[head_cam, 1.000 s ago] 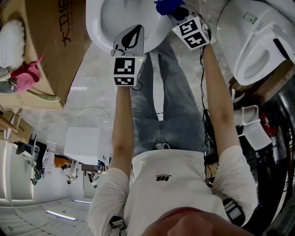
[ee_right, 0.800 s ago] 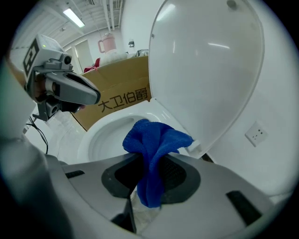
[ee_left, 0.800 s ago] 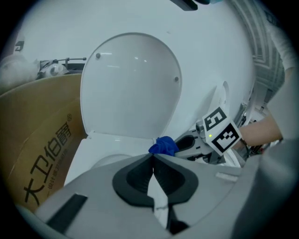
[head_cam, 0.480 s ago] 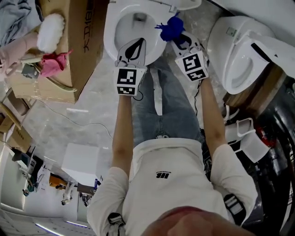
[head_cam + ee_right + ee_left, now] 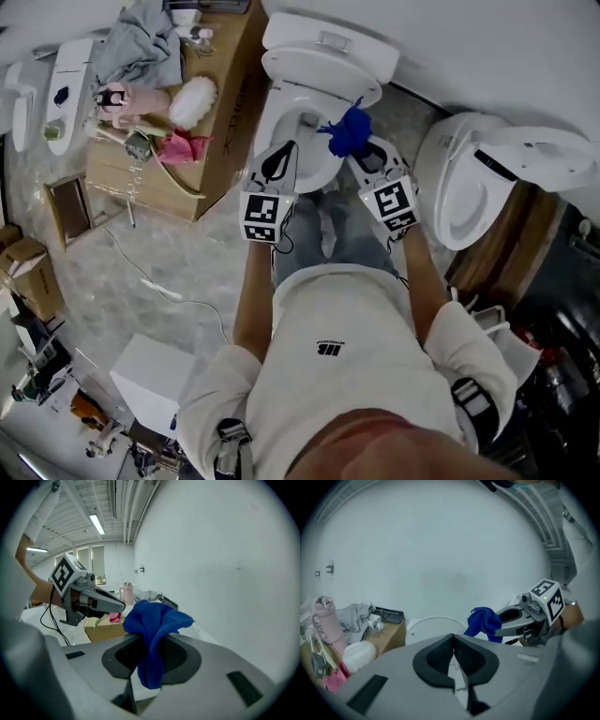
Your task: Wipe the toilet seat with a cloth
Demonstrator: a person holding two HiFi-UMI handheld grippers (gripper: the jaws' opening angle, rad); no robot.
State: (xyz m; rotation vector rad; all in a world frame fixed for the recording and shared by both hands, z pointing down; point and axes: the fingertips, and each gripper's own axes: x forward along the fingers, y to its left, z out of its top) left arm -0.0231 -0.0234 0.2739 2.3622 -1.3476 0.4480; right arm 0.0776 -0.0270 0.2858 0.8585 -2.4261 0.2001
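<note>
A white toilet stands at the top middle of the head view, its seat rim ringing the bowl. Both grippers hang over the front of the bowl. My right gripper is shut on a bunched blue cloth, which sticks up from its jaws over the right side of the rim. The right gripper view shows the cloth pinched in that gripper. My left gripper is over the left rim; its jaws meet with nothing between them. It sees the cloth to its right.
A second white toilet stands close on the right. On the left a cardboard box carries a grey garment, a white fluffy duster and pink items. A cable trails over the grey floor.
The head view has swung so the whole toilet and the box top now show. Both grippers stay over the bowl's front, the right one still holding the cloth.
</note>
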